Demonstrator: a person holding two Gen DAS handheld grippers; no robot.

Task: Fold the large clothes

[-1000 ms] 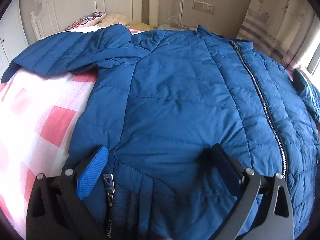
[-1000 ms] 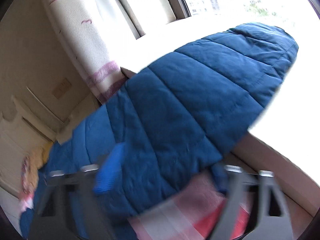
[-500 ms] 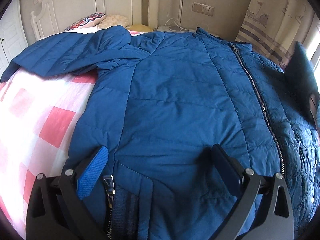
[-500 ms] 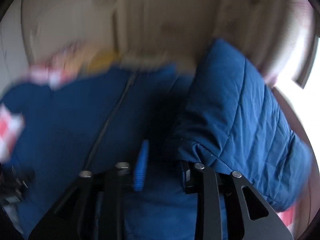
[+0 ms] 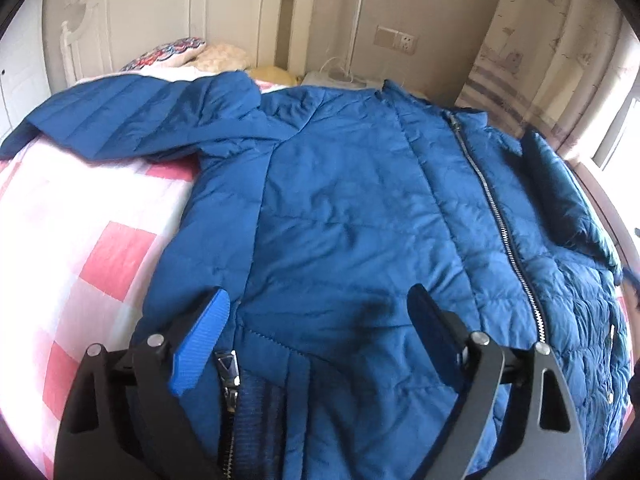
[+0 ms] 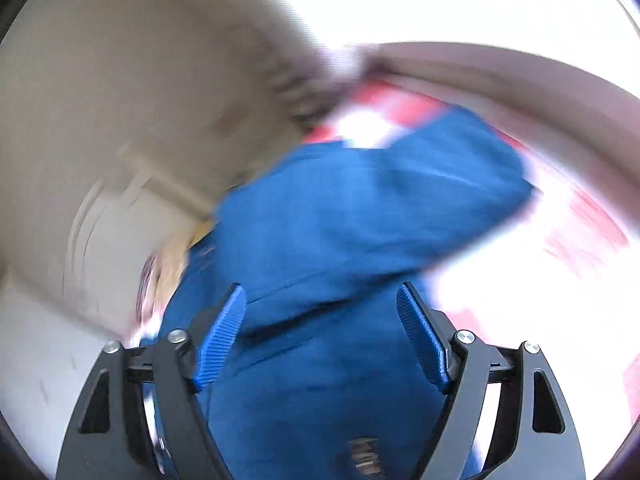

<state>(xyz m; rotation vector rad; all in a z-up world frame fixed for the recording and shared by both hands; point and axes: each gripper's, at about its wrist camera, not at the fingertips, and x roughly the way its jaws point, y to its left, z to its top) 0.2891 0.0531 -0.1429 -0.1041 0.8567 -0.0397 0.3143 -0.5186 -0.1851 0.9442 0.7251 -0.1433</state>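
A blue quilted jacket (image 5: 352,208) lies front up on the bed, its zipper (image 5: 500,224) running down the right half. Its left sleeve (image 5: 132,116) stretches out to the left. Its right sleeve (image 5: 560,196) lies folded over the jacket's right side. My left gripper (image 5: 316,320) is open and hovers over the jacket's hem by a pocket zipper (image 5: 228,368). In the blurred right wrist view, my right gripper (image 6: 320,320) is open above the jacket, with the folded sleeve (image 6: 380,208) ahead of it.
The bed has a pink and white checked sheet (image 5: 80,240). Pillows (image 5: 172,52) and a white headboard (image 5: 160,12) are at the far end. A wall socket (image 5: 396,38) and a curtain (image 5: 532,40) stand behind. A window ledge (image 5: 612,184) runs along the right.
My right gripper carried the right sleeve over onto the jacket, let it go and opened. The left gripper has barely moved.
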